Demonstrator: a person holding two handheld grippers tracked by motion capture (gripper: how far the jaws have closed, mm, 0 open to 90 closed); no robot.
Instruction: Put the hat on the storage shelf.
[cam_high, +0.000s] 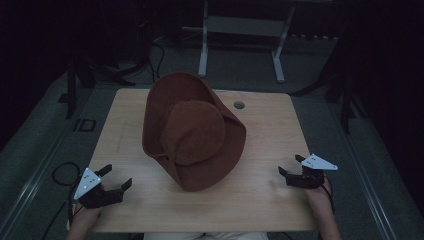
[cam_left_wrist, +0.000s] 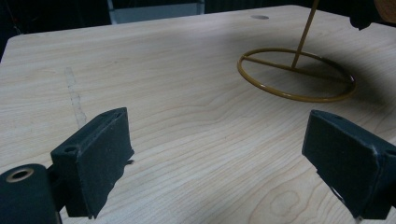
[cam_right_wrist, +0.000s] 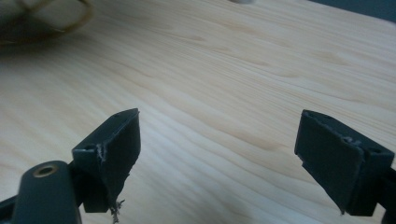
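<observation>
Table (cam_high: 260, 200): hat (cam_high: 192, 131) between spread left gripper (cam_high: 116, 180), right gripper (cam_high: 291, 165).

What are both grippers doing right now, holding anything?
Left gripper: open, holding nothing, over the table.
Right gripper: open, holding nothing.

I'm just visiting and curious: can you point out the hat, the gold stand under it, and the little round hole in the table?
hat (cam_high: 192, 131): high view, on its crown.
stand (cam_left_wrist: 296, 74): left gripper view, on the crossbar of its ring base.
hole (cam_high: 239, 105): high view, on its centre.
</observation>
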